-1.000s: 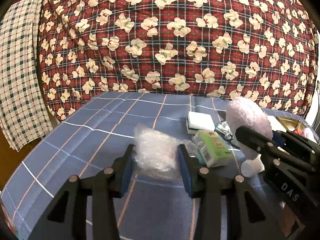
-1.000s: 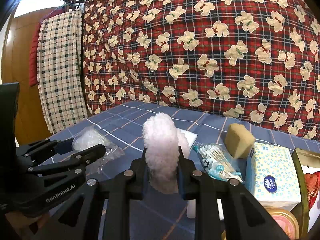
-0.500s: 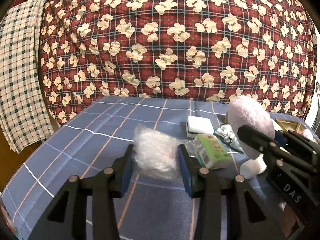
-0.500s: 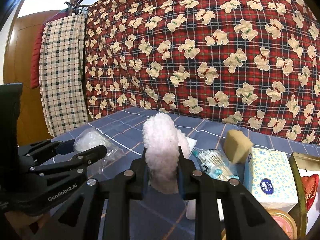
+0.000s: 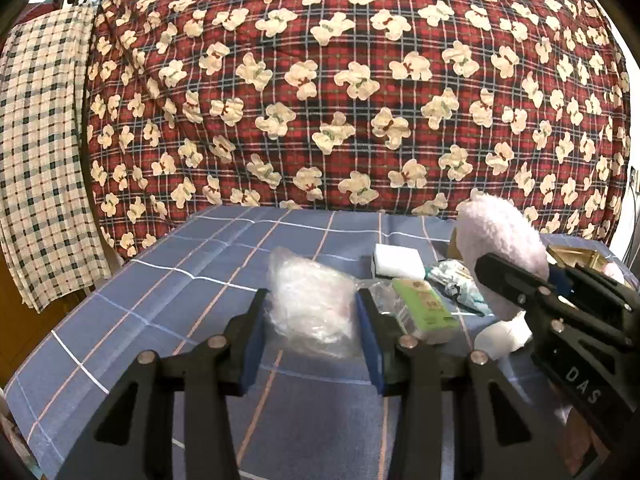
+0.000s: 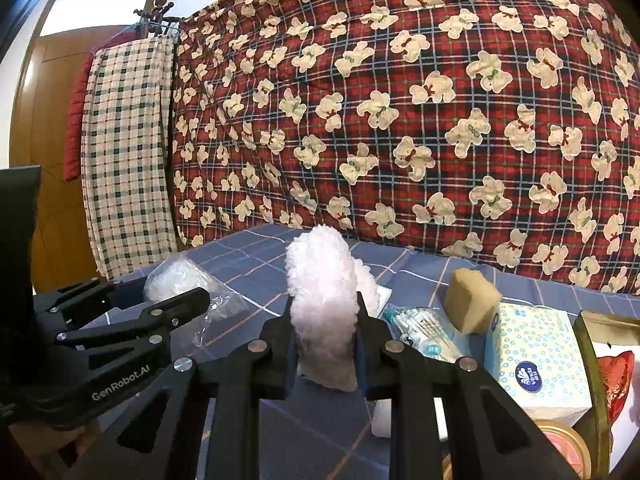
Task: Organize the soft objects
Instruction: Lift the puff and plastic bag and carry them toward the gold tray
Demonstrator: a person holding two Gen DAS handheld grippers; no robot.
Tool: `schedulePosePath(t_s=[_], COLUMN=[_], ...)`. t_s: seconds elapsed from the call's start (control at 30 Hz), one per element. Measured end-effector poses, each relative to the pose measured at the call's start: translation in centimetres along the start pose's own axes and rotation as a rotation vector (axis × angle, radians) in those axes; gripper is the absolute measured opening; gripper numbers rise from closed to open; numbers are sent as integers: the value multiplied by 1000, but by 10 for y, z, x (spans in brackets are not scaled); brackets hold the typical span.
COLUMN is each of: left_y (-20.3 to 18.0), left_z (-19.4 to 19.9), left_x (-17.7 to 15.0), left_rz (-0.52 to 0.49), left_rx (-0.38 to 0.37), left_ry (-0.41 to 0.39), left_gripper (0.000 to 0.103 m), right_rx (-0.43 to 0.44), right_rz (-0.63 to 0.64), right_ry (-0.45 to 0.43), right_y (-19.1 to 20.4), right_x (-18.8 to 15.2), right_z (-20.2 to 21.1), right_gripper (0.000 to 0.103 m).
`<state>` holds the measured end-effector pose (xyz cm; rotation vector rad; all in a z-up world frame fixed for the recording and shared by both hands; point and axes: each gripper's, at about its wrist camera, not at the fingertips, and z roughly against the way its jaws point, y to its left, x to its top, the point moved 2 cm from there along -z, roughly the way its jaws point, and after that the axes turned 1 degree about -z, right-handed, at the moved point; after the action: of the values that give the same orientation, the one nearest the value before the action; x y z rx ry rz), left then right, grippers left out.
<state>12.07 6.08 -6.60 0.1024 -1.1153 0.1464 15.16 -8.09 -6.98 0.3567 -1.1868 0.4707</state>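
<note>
Above the blue checked cloth, your left gripper pinches the clear plastic bag; your right gripper is clamped on the pink fluffy thing, both held side by side

A home: bear-print quilt, wooden door, coat rack.

The left and near part of the tablecloth is left bare, so free passage is offered there. To the right the way is crowded by a white block, a green pack, a swab bag, a sponge and a tissue pack. The far side is closed off by the hanging quilt.
</note>
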Motion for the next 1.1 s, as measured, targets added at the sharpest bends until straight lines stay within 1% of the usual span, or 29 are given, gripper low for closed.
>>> schedulePosePath(t_s=[0.33, 0.43, 0.53, 0.67, 0.77, 0.9, 1.0, 1.1], left_y=[1, 1, -1, -13, -25, -44, -62, -79], left_z=[3, 6, 6, 14, 23, 30, 31, 28], left_x=[1, 0, 0, 7, 19, 35, 44, 50], left_rz=[-3, 0, 7, 7, 2, -8, -15, -7], left_rx=[18, 26, 18, -26, -65, -117, -164, -217], left_ry=[-29, -42, -40, -46, -65, -78, -70, -39], left_gripper=[42, 42, 42, 41, 41, 41, 41, 41], right_rx=[-21, -26, -33, -38, -43, -69, -91, -113], right_rz=[10, -2, 0, -8, -18, -45, -61, -78], right_ry=[-47, -54, -50, -81, -92, -113, -120, -115], right_y=[1, -2, -3, -7, -13, -29, -43, -59], right_x=[0, 0, 0, 8, 15, 28, 37, 42], right_z=[10, 12, 15, 30, 41, 60, 74, 87], right_gripper=[25, 25, 25, 25, 25, 25, 25, 25])
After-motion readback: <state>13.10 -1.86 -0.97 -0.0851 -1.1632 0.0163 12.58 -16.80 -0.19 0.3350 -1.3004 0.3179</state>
